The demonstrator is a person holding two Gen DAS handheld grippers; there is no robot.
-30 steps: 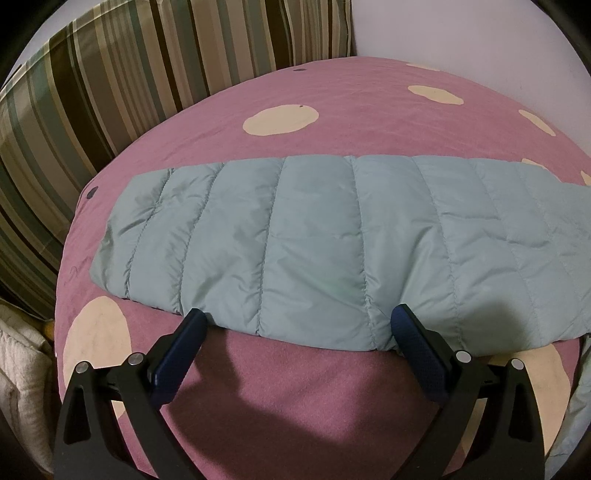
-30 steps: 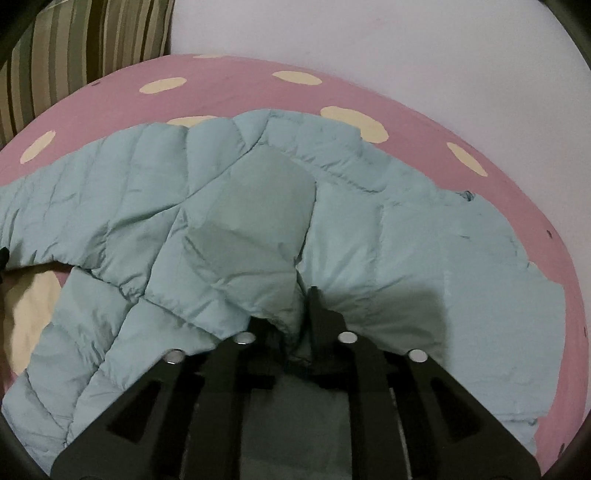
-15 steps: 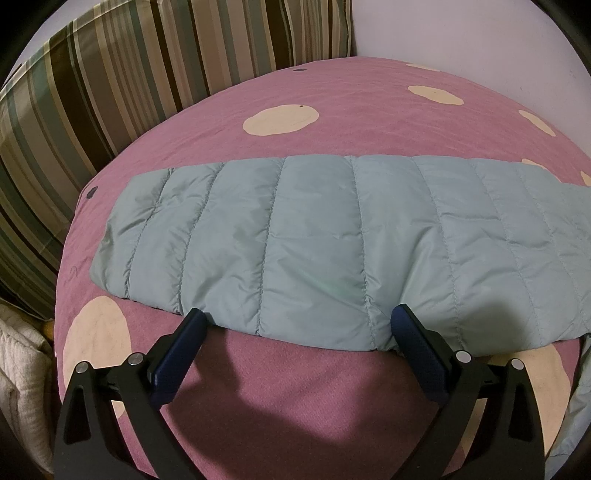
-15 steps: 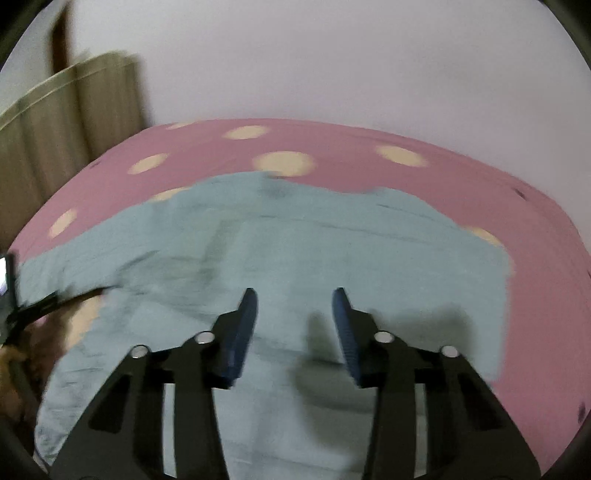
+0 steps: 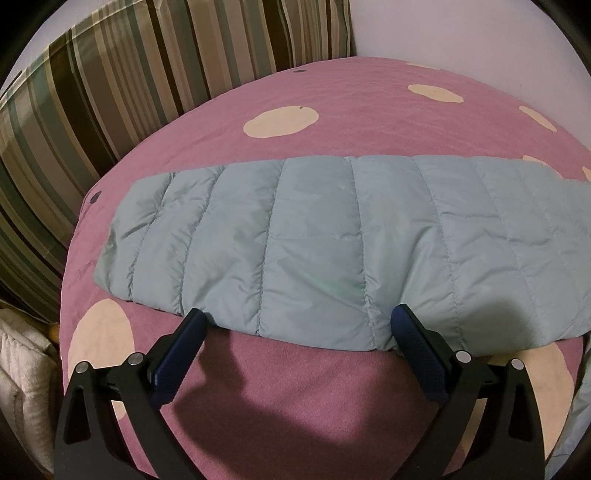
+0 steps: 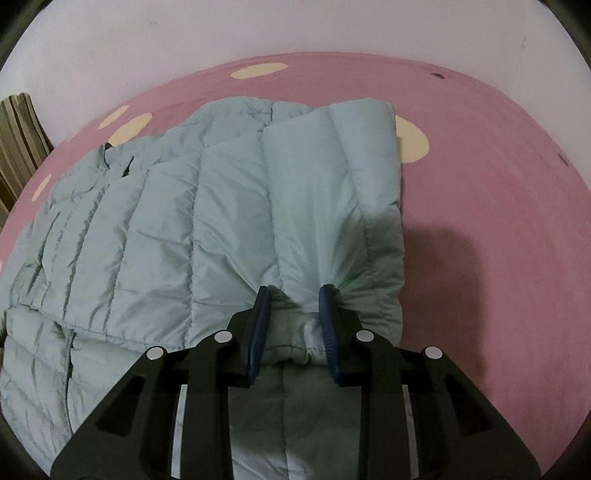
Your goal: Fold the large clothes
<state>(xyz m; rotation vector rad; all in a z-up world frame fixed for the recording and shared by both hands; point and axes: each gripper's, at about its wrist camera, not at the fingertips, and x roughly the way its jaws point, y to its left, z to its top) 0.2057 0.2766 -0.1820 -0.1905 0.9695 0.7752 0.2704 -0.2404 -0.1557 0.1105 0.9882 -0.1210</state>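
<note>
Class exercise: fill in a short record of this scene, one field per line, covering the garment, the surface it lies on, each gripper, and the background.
garment: pale blue quilted jacket, spread flat, a sleeve stretched out sideways
surface: pink bedcover with cream dots
left gripper: jaws wide, at the sleeve's near edge, nothing between them
right gripper: jaws closing, a bunched fold of the jacket between the pads
background: striped cushion and a pale wall
</note>
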